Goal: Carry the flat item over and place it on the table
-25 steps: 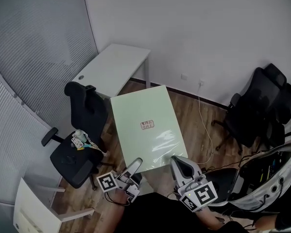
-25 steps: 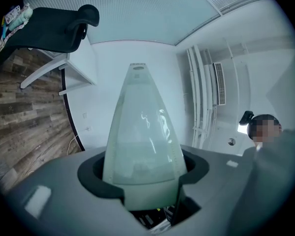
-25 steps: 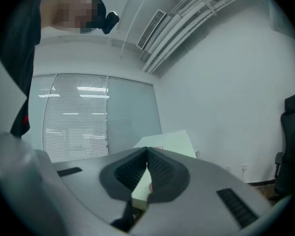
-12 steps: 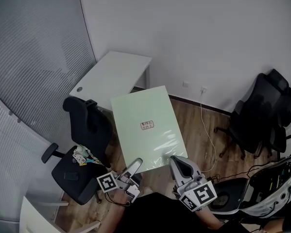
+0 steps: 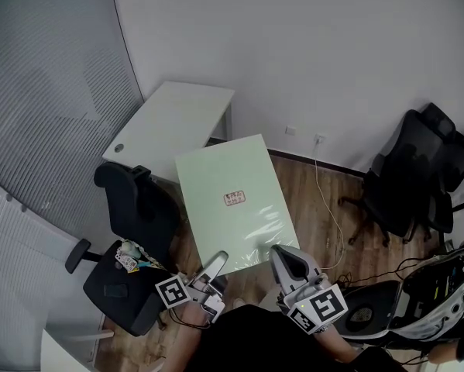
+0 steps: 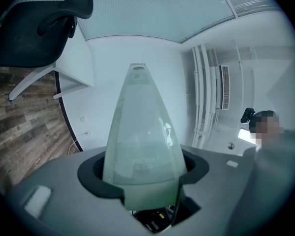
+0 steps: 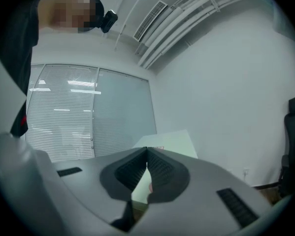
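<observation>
The board (image 5: 232, 204), pale green and glossy with a small label (image 5: 234, 199) near its middle, is up in the air, held out roughly flat in front of the person above the wood floor (image 5: 313, 184). It is not on the table (image 5: 177, 115). From the head view its far left corner lies just short of the table's near end. The left gripper (image 5: 216, 260) is clamped on the board's near edge towards the left corner. Its own view shows the sheet running out from between the jaws, with the pads pressed against it. The right gripper (image 5: 282, 256) grips the same near edge towards the right corner. In its view the ridged pads are pinched almost together on the thin edge, and the rest of the board shows beyond them. A black chair (image 5: 135, 208) stands just left of the board, with a small jumble of things (image 5: 129, 256) on its seat that I can't make out. A white cable (image 5: 328, 215) trails across the floor to the right of the board, from a socket on the wall. More black chairs (image 5: 417, 169) stand well off by the right wall.
</observation>
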The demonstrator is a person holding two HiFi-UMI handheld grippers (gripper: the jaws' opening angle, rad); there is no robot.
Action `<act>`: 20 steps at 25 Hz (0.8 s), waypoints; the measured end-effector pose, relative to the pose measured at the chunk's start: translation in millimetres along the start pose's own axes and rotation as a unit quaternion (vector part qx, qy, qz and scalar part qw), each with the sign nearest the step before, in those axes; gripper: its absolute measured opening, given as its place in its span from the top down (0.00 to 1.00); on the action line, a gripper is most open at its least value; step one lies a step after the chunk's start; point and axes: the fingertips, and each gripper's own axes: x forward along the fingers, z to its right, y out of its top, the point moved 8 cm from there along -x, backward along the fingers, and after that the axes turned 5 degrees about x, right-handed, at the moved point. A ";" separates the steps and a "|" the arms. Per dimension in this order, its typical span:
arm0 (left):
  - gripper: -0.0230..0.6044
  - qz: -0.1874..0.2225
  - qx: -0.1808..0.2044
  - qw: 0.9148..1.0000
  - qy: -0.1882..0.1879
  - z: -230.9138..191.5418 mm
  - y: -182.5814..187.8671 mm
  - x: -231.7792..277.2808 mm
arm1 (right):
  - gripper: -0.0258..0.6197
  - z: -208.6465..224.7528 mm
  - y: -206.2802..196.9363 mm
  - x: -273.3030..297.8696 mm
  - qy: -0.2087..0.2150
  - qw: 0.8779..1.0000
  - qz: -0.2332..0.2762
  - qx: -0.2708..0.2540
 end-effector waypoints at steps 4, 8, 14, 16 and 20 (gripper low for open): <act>0.51 0.007 -0.004 1.000 0.005 -5.1 7.7 2.6 | 0.96 3.9 2.1 15.7 0.010 1.000 -0.006 -0.003; 0.51 0.017 -0.005 1.000 0.014 -12.7 15.0 8.3 | 0.96 12.9 2.9 28.7 0.020 1.000 -0.008 -0.001; 0.51 0.032 0.000 0.999 0.024 -24.2 30.5 36.0 | 0.96 47.7 7.0 53.8 0.036 0.999 -0.010 0.003; 0.51 0.037 0.001 0.999 0.029 -28.2 35.4 48.8 | 0.96 63.1 10.5 63.1 0.038 0.999 -0.009 0.006; 0.51 0.044 0.003 0.998 0.033 -37.9 48.6 81.6 | 0.96 98.5 18.3 82.9 0.046 0.999 -0.010 0.014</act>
